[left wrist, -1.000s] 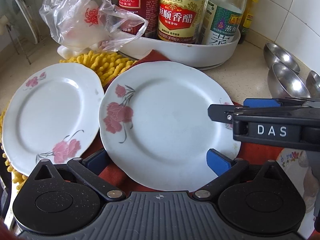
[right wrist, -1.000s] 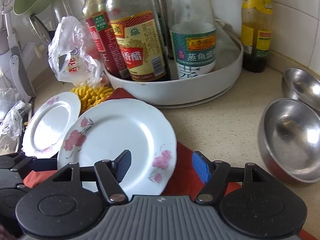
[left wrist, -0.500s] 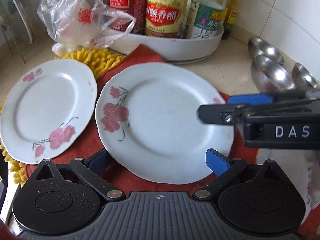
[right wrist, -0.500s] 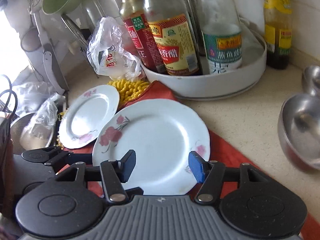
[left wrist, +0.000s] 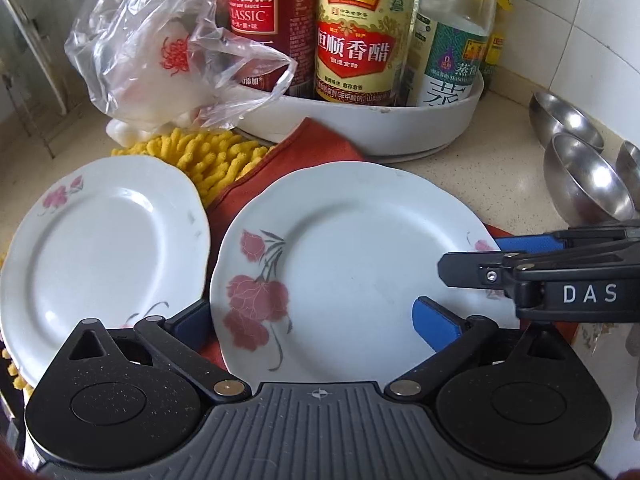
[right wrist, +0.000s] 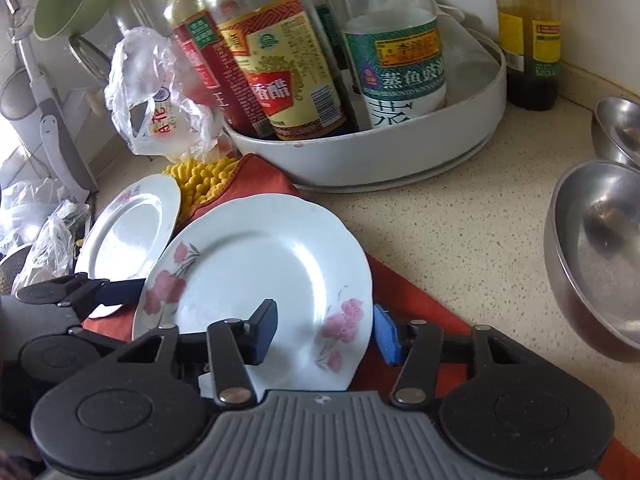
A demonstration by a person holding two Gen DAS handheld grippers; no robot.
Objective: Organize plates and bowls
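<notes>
"CLASSIC" on red soy sauce bottle [left wrist: 256, 20], "恒顺香醋" on vinegar bottle [left wrist: 352, 36], "DAS" on right claw [left wrist: 500, 256]

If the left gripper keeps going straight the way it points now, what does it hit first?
Most likely the larger flowered plate, already lying between the open fingers of the left gripper. Depth is hard to judge, but its white centre is dead ahead, before the tray of sauce bottles.

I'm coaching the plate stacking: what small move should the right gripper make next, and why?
Probably finish closing before lifting. The right gripper straddles the rim of the larger white floral plate, one finger above and one beyond the edge; its jaws are closing but not yet pinching. The smaller white floral plate lies beside it.
</notes>
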